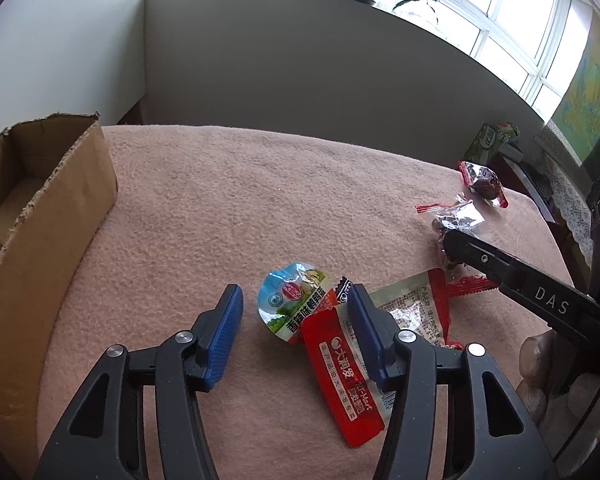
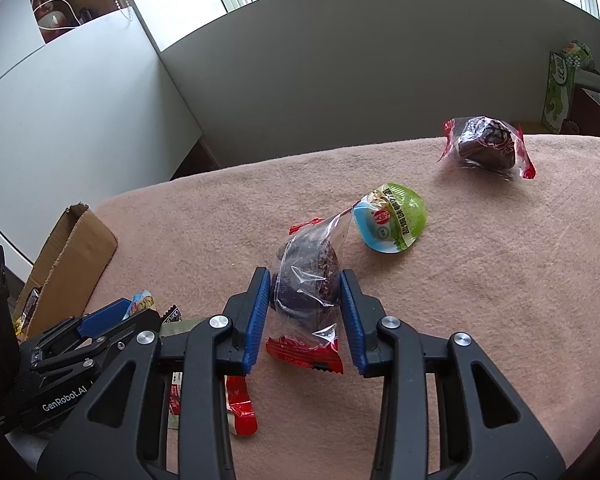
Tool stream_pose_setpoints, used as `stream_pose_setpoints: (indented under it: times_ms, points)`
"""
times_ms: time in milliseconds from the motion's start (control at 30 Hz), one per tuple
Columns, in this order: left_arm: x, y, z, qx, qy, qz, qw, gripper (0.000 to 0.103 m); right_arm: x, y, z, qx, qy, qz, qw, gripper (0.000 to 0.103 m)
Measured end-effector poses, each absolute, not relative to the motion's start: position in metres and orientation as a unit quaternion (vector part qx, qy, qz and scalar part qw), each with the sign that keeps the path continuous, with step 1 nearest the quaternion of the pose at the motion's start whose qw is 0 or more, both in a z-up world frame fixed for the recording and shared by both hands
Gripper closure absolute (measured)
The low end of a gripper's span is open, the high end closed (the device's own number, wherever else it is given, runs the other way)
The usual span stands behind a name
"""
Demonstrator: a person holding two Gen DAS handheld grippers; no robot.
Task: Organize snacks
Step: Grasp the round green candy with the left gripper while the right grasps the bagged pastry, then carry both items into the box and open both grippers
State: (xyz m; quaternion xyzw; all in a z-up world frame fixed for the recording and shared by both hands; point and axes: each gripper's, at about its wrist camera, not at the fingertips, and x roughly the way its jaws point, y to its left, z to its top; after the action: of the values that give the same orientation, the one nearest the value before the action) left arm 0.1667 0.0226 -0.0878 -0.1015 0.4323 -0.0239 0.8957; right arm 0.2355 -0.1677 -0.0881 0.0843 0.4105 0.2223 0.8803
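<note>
The inside of the cardboard box (image 1: 40, 200) at the left edge of the pink-covered tabletop (image 1: 260, 184) is being shown only by the left wrist view, along with a person's fingers (image 1: 540, 376) wrapped around the right tool's handle at the lower right. In that same view the left tool (image 1: 294, 320) is being held spread, with nothing pressed between its blue pads; the red sachet (image 1: 340, 376) is lying between them near the right pad, and the blue-lidded egg cup (image 1: 294, 304) is lying just beyond the fingertips, partly overlapped by the sachet. A red-and-clear flat packet (image 1: 416, 304) is being seen just right of the right pad. The green-lidded egg cup (image 2: 394, 224) is being shown only by the right wrist view, just beyond the wrapped dark snack (image 2: 306, 280), which is being pinched at its sides by the right tool (image 2: 305, 312) while its red crimped end is hanging toward the camera. In the left view this grip is being glimpsed only from the side, the pads being hidden there. A second wrapped dark snack (image 2: 486, 146) is lying well apart, near the far right edge of the tabletop, and is being shown by both views. The left tool is also being seen at the lower left of the right view.
</note>
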Motion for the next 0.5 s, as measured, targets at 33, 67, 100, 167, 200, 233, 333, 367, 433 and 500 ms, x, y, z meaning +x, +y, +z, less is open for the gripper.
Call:
stream_pose_setpoints:
  times_ms: [33,67,100,167,200,233,333,367,433,500]
  points:
    - [0.1678,0.0253,-0.0891,-0.107,0.433,-0.020,0.895,0.049,0.2357,-0.1676,-0.0884,0.083,0.410,0.222,0.880,0.066]
    - [0.1693,0.0272,-0.0906,-0.111,0.434,-0.018,0.894,0.049,0.2357,-0.1673,-0.0884,0.083,0.410,0.222,0.881,0.066]
    - [0.1704,0.0271,-0.0910,-0.110,0.435,-0.018,0.894,0.048,0.2354,-0.1673,-0.0888,0.084,0.410,0.222,0.881,0.066]
    - [0.1725,0.0229,-0.0921,-0.091,0.435,-0.003,0.896,0.053,0.2350,-0.1676,-0.0889,0.085,0.410,0.223,0.880,0.066]
    - [0.1721,0.0216,-0.0922,-0.079,0.434,0.005,0.897,0.060,0.2348,-0.1678,-0.0891,0.086,0.410,0.224,0.880,0.066]
    - [0.1724,0.0205,-0.0923,-0.072,0.434,0.011,0.898,0.064,0.2350,-0.1685,-0.0897,0.086,0.410,0.224,0.880,0.066]
    - [0.1716,0.0250,-0.0925,-0.065,0.435,0.018,0.898,0.078,0.2354,-0.1695,-0.0902,0.085,0.411,0.227,0.879,0.066]
    - [0.1708,0.0266,-0.0926,-0.067,0.436,0.016,0.897,0.079,0.2355,-0.1686,-0.0903,0.082,0.411,0.227,0.879,0.066]
    - [0.1680,0.0257,-0.0928,-0.058,0.436,0.014,0.898,0.080,0.2353,-0.1669,-0.0900,0.077,0.409,0.226,0.881,0.066]
    - [0.1656,0.0232,-0.0926,-0.050,0.435,0.011,0.899,0.080,0.2346,-0.1666,-0.0894,0.075,0.406,0.226,0.882,0.066]
